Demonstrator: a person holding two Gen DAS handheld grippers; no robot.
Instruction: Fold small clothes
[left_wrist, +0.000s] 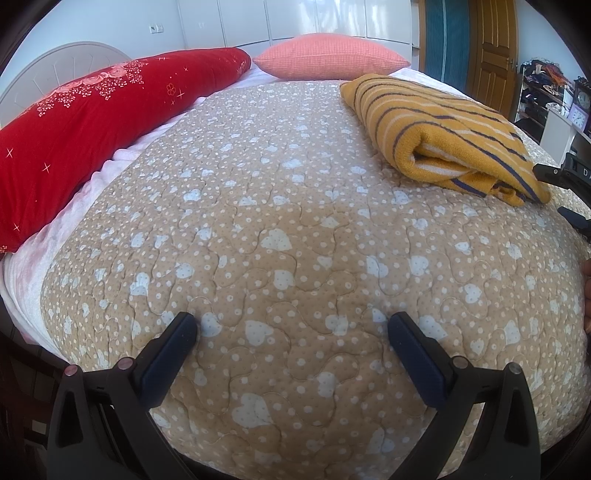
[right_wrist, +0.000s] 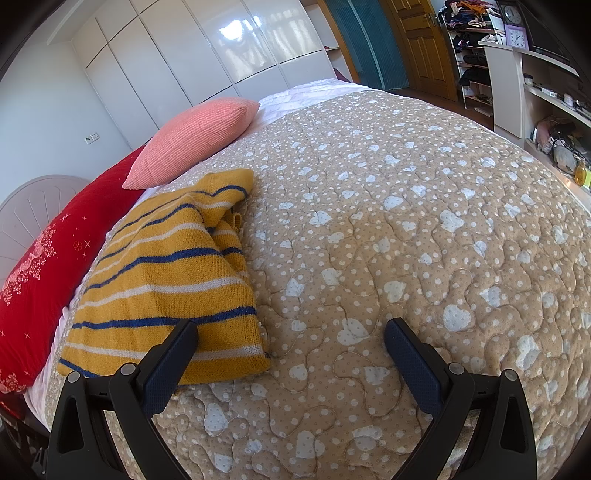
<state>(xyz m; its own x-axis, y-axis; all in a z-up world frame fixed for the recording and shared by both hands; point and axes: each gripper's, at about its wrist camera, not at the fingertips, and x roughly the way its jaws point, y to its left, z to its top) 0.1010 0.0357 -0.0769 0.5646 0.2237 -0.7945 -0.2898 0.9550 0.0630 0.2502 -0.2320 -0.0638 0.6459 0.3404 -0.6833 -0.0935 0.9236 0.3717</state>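
**Operator:** I'm looking across a bed covered by a tan quilt (left_wrist: 295, 221) printed with white dots and pale hearts. A long red pillow (left_wrist: 92, 122) is lying along the headboard side, and a coral cushion (left_wrist: 332, 55) is sitting beyond it. White wardrobe doors (right_wrist: 192, 55) are filling the far wall, and a wooden door (right_wrist: 421, 40) is showing to their right.

**Observer:** Where's the garment?

**Operator:** The mustard striped sweater (right_wrist: 166, 280) is lying folded on the quilt, near the red pillow. My right gripper (right_wrist: 291, 332) is hovering with its jaws spread wide, empty, its left finger overlapping the sweater's near edge in the right wrist view; I can't tell whether it's touching. My left gripper (left_wrist: 293, 325) is also gaping, holding nothing, over bare quilt well apart from the sweater.

**Observer:** Anything unclear?

**Operator:** The shelves (right_wrist: 476, 44) at the right are cluttered and too small to read, apart from a purple clock (right_wrist: 516, 35). In the left wrist view the right gripper is getting cut off by the frame edge.
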